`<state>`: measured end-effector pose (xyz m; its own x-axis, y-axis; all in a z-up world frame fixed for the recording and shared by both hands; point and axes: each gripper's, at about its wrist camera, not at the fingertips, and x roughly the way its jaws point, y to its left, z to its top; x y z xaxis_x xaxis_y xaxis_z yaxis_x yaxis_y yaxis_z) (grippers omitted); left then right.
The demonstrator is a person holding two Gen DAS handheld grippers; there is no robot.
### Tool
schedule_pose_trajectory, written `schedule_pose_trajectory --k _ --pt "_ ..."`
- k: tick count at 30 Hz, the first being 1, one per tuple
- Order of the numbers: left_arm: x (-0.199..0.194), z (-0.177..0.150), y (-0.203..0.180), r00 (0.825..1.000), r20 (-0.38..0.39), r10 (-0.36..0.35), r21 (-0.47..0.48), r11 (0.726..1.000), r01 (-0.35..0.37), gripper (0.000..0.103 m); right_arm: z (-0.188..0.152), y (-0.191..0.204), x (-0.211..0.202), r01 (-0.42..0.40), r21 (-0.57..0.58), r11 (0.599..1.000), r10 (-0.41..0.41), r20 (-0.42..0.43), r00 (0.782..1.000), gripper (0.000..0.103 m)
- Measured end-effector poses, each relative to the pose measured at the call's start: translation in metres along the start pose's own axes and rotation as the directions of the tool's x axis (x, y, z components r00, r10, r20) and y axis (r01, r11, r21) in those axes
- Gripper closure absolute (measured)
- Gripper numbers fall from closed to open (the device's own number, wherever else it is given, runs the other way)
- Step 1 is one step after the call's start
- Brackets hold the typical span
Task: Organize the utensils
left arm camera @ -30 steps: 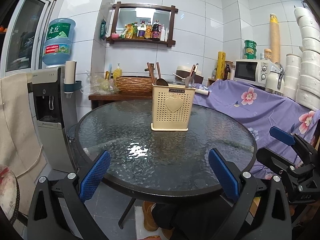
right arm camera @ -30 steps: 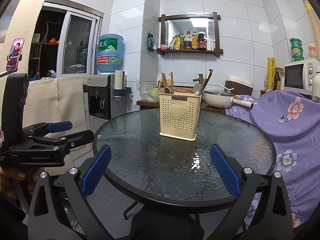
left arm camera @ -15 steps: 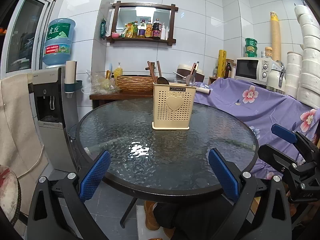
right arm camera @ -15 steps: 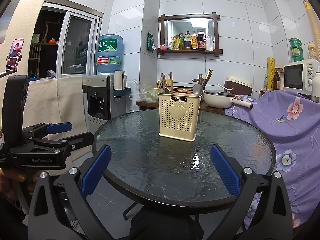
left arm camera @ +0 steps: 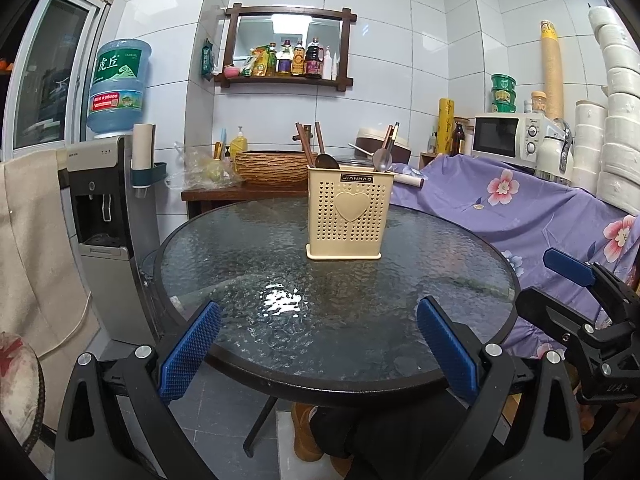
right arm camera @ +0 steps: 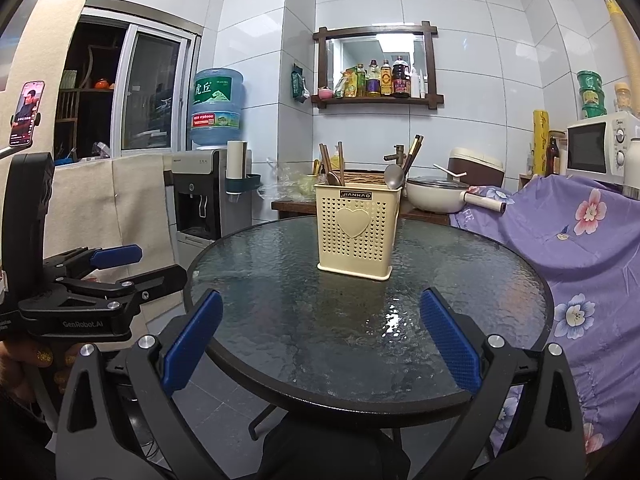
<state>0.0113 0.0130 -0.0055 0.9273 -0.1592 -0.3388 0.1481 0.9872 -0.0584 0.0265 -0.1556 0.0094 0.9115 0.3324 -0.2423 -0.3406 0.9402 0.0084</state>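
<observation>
- My left tongs [left arm camera: 318,346] sit at the near edge of the round glass bench [left arm camera: 240,264], fingers wide apart with nothing between them.
- My right tongs [right arm camera: 320,342] are the same: spread apart, empty, near the bench rim on the other side.
- The cream utensil holder [right arm camera: 358,232] stands upright around the middle of the bench, well away from both tongs.
- In it I see wooden chopsticks [right arm camera: 326,158] and a dark spoon [right arm camera: 333,178] on one side, a metal spoon [right arm camera: 394,176] and darker chopsticks [right arm camera: 414,152] on the other. All are upright or leaning on the rim.
- I see no loose utensils on the glass, so I judge the sorting largely done, or any reshuffling happens inside the holder.
- Handling, as I judge it: the chopsticks are light, stiff and thin, and easy to roll; I would pinch them near the exposed tops. The metal spoon looks slick; I would grip its neck below the bowl.
- The holder looks like light plastic and may slide or tip on the glass.
</observation>
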Motion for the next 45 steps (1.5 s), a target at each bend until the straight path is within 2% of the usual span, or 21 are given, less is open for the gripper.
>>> schedule_pose_trajectory --k 45 --pt "0.0078 -0.0012 -0.0057 0.999 -0.029 0.013 0.026 1.0 -0.012 0.006 -0.005 -0.0037 0.0031 0.004 0.014 1.0 -0.003 -0.018 1.0 0.006"
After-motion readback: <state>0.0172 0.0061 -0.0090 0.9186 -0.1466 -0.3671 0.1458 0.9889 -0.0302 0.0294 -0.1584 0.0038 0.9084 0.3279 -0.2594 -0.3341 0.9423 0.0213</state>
